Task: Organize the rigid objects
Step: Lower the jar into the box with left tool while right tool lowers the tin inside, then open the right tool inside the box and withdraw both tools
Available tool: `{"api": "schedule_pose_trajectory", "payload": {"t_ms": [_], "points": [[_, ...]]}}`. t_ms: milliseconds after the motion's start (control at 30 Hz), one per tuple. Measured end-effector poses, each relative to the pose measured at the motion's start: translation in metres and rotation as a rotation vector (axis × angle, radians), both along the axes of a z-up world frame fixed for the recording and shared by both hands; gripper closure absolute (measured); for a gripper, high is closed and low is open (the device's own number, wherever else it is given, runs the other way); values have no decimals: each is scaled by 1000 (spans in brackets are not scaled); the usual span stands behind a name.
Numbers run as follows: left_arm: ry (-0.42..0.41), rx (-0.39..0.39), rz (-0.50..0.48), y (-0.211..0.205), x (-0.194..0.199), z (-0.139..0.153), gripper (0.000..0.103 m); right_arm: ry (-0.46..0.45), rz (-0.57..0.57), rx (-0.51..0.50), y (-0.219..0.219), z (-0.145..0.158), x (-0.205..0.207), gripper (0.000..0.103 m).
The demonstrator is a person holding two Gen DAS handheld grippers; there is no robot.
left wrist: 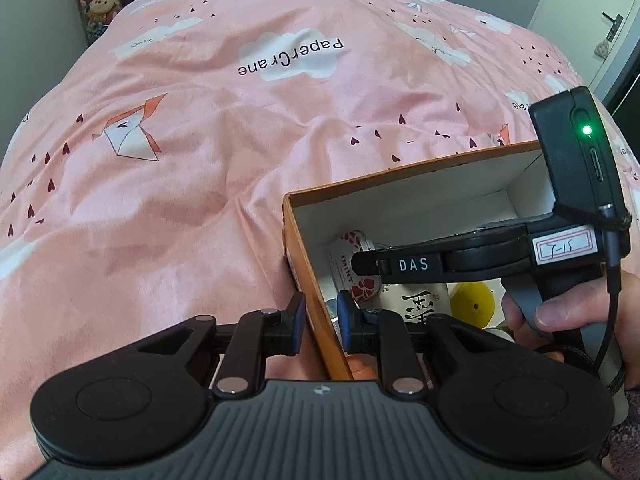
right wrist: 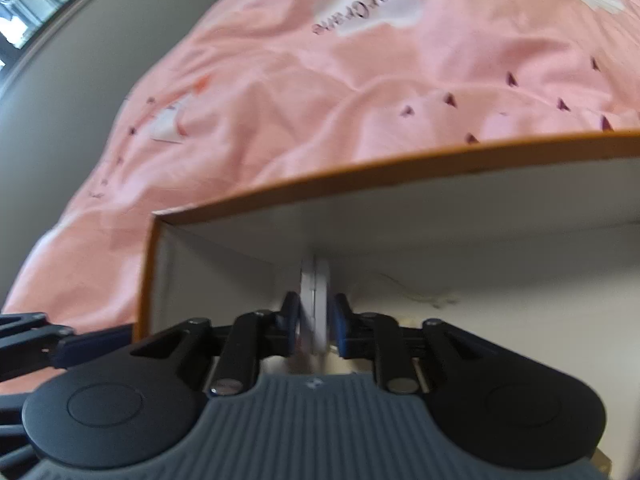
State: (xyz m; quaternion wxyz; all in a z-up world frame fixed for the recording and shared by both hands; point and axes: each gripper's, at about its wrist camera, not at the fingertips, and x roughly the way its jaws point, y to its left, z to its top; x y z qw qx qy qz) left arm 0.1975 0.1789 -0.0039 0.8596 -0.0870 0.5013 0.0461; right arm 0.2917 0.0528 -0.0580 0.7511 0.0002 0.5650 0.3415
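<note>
Left wrist view shows the pink bedspread (left wrist: 180, 200) at left, then the left tongs (left wrist: 320, 320) clamped on the near wall of the orange box (left wrist: 296, 240), one pad either side. Inside lie a mint pack (left wrist: 352, 264) and a yellow ball (left wrist: 474, 300). At right, the right tongs (right wrist: 314, 320) reach into the box with a thin white disc (right wrist: 315, 280) standing between slightly parted pads, grip unclear through blur.
</note>
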Motion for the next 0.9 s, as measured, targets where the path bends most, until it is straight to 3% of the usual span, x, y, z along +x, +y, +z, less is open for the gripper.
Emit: {"api": "schedule_pose_trajectory", "payload": {"t_ms": [200, 467, 633, 767, 900], "points": [[3, -20, 9, -1, -1, 0, 80, -30, -9, -28, 0, 1, -1, 82], [6, -17, 17, -3, -2, 0, 80, 72, -52, 51, -1, -8, 9, 87], [5, -25, 27, -1, -1, 1, 80, 28, -52, -42, 5, -6, 4, 82], [3, -22, 27, -1, -1, 1, 80, 31, -58, -63, 3, -12, 3, 91], [2, -23, 41, 2, -2, 2, 80, 31, -19, -45, 9, -19, 4, 94]]}}
